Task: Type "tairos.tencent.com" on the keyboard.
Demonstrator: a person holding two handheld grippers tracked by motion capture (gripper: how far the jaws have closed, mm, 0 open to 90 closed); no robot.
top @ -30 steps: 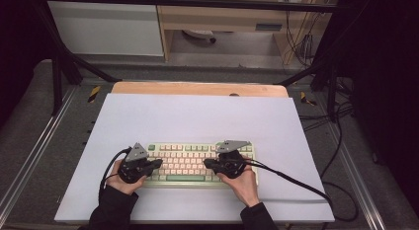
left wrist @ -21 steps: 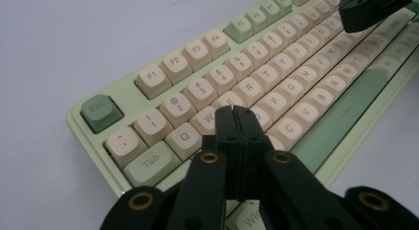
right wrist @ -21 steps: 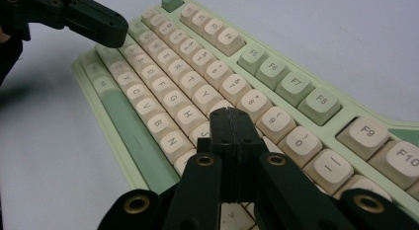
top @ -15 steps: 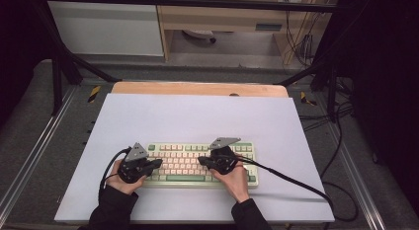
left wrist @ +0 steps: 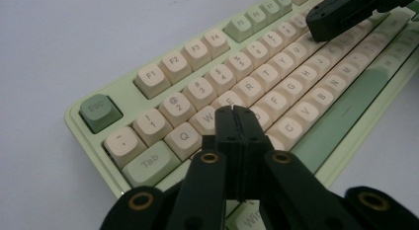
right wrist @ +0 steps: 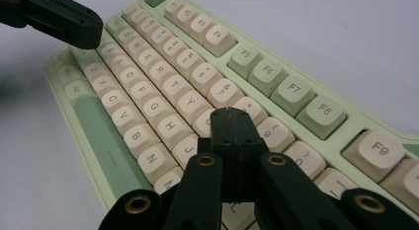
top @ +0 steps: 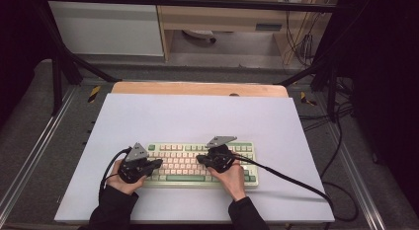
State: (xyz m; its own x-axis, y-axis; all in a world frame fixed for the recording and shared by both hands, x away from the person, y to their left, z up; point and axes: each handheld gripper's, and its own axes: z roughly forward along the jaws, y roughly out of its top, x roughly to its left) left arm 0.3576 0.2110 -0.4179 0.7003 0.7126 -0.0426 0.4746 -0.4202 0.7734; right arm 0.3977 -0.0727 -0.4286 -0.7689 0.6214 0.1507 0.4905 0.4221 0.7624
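Here the keyboard (top: pixel 200 162) lies flat on the pale sheet (top: pixel 197 116) that covers the table, toward the person's edge and roughly centred across it. Its long axis runs left to right across the table, parallel to the near edge, with the green space bar row on the person's side and the function row on the far side; the green Esc key (left wrist: pixel 100 112) sits at its far left corner. The left gripper (top: pixel 154 164) rests over the left end of the keyboard, its two black jaws pressed together with nothing between them, and in the left gripper view (left wrist: pixel 233 113) the closed tip lies over the keys just past W and E. The right gripper (top: pixel 202 160) sits over the middle-right part of the keyboard, jaws likewise closed on nothing; in the right gripper view (right wrist: pixel 231 115) its tip hangs over the keys near the 8 and 9, whether touching them cannot be told. Each gripper points inward along the key rows, toward the other, the two tips well apart. A black cable (top: pixel 291 180) trails from the right gripper across the sheet to the right.
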